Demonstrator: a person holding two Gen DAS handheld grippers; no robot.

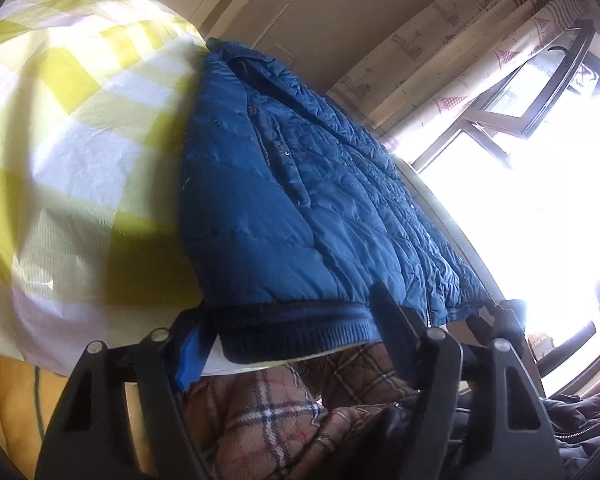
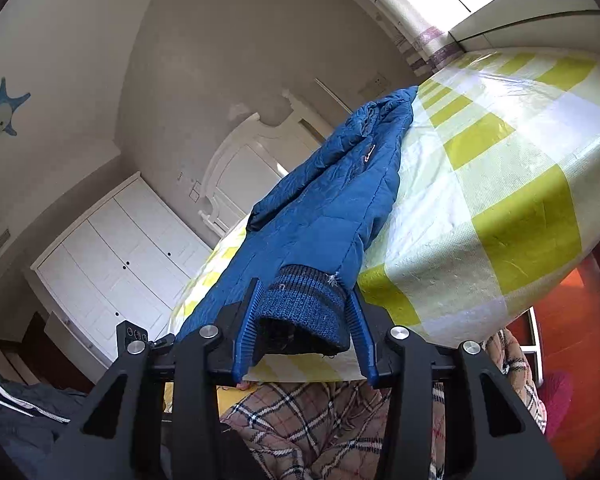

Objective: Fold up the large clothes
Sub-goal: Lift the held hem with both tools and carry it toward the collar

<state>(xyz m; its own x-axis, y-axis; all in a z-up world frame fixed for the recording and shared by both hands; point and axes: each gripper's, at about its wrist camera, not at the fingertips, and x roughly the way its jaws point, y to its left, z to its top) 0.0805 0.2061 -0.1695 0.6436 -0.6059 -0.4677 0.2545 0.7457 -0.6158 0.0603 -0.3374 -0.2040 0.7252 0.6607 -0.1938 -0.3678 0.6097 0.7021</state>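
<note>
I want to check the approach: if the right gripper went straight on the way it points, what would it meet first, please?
The right gripper would meet the jacket's knitted cuff, already between its blue pads at the table edge.

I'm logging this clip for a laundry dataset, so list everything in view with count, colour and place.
jacket: one, blue quilted, lying on the table, knit hem at the near edge
cuff: one, blue knit, at the table's near edge, between the right gripper's fingers
tablecloth: one, yellow-green and white check under clear plastic, covering the table
curtain: one, cream with a small print, beside the window
window: one, dark frame, swung open, very bright
wardrobe: one, white doors, against the far wall
starfish sticker: one, blue, on the wall
plaid clothing: beige check, on the person, below the table edge
left gripper: one, black, at the jacket's hem
right gripper: one, black with blue fingers, around the cuff
</note>
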